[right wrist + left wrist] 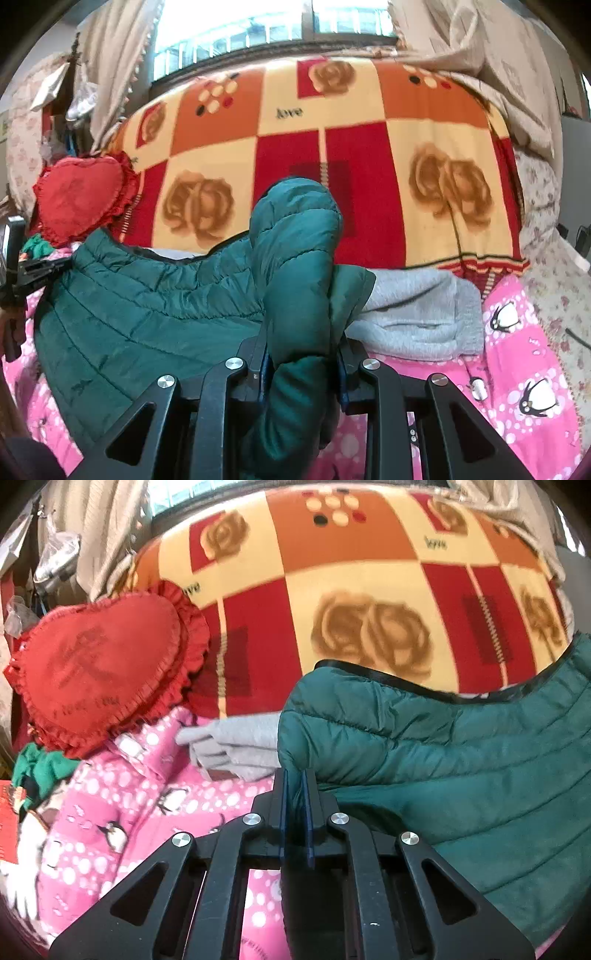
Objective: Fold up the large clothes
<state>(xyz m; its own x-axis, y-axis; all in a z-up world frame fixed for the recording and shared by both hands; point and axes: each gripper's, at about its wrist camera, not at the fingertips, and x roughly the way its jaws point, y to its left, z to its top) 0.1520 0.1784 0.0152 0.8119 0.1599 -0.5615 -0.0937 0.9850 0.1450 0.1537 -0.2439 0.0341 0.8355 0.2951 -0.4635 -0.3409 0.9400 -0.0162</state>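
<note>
A dark green quilted puffer jacket [461,753] lies on the bed, spread across the pink penguin blanket. My left gripper [295,775] is shut on the jacket's left edge, with thin green fabric pinched between its jaws. My right gripper [303,350] is shut on a thick bunched part of the jacket [155,306], and a sleeve [295,229] stands up above its jaws. The left gripper also shows at the left edge of the right wrist view [33,273]. A grey garment [417,314] lies under and beside the jacket, and shows in the left wrist view too [236,746].
A red heart-shaped cushion [99,672] sits at the left. An orange, red and cream rose-patterned blanket [351,155] covers the bed's far part below a window [258,29]. The pink penguin blanket [524,369] covers the near part. Curtains [480,55] hang at both sides.
</note>
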